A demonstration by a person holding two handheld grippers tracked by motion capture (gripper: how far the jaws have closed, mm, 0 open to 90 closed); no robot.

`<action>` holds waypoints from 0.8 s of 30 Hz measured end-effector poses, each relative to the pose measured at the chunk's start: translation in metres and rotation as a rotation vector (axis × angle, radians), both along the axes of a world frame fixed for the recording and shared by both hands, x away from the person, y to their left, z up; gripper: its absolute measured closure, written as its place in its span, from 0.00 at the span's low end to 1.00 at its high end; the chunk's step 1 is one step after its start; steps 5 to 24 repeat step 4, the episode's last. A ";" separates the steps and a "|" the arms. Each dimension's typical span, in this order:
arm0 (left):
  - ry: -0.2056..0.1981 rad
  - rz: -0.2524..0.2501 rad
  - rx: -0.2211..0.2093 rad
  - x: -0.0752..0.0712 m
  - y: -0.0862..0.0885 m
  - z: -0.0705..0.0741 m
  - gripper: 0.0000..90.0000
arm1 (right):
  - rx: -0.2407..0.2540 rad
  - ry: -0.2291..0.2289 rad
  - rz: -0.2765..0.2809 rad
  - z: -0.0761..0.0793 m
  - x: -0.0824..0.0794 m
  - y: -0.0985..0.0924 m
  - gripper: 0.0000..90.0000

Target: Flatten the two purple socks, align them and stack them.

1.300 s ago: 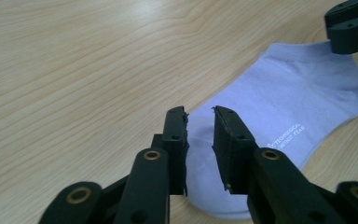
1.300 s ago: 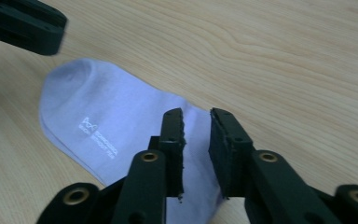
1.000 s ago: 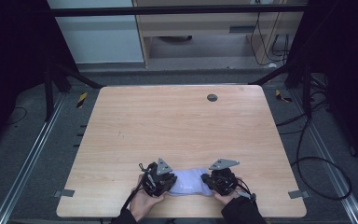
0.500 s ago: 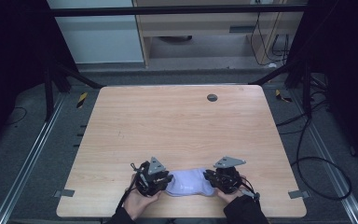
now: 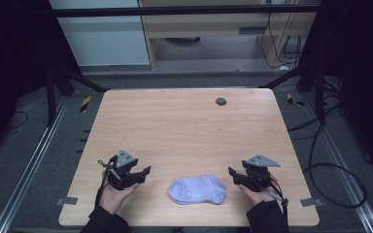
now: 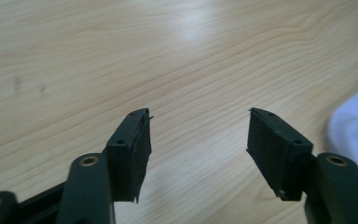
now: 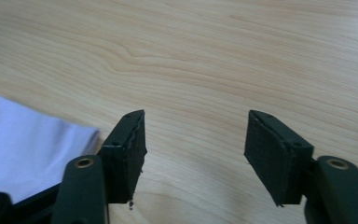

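- Both grippers have let go: a second ago they sat tight against the two ends of the pale lilac sock (image 5: 197, 189); now the left gripper (image 5: 144, 173) stands off to its left and the right gripper (image 5: 232, 174) off to its right, neither touching it.
- The jaws of both have just been opening. In the left gripper view they stand wide apart with bare wood between them, the sock (image 6: 356, 128) only a pale edge at the far right of that view; in the right gripper view they are equally wide and empty, the sock (image 7: 25, 144) lying at the lower left.
- The sock rests flat near the table's (image 5: 184, 126) near edge, about midway between the two hands.
- My reading: the folding or laying-out looks finished (the sock lies as a neat, compact shape), so the release probably marks the end of that step.
- Materials: the sock is soft knit cloth, matte, with rounded ends and a faint mark on it too small to read.
- The table is light wood-grain board, smooth, with rounded corners and a small dark round fitting (image 5: 221, 101) near its far edge.
- The jaw pads are flat black blocks, slightly frayed at the edges.
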State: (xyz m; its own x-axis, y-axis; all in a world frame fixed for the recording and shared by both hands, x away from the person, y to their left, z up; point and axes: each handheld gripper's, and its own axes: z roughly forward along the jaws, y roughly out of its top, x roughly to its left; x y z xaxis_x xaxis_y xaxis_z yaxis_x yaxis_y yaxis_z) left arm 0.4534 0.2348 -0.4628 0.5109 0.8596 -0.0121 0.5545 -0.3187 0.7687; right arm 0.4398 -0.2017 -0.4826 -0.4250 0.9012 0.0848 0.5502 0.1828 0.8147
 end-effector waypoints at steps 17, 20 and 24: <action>0.007 0.052 0.000 0.007 0.023 -0.003 0.39 | -0.007 0.008 -0.036 -0.002 0.004 -0.012 0.36; 0.007 0.052 0.000 0.007 0.023 -0.003 0.39 | -0.007 0.008 -0.036 -0.002 0.004 -0.012 0.36; 0.007 0.052 0.000 0.007 0.023 -0.003 0.39 | -0.007 0.008 -0.036 -0.002 0.004 -0.012 0.36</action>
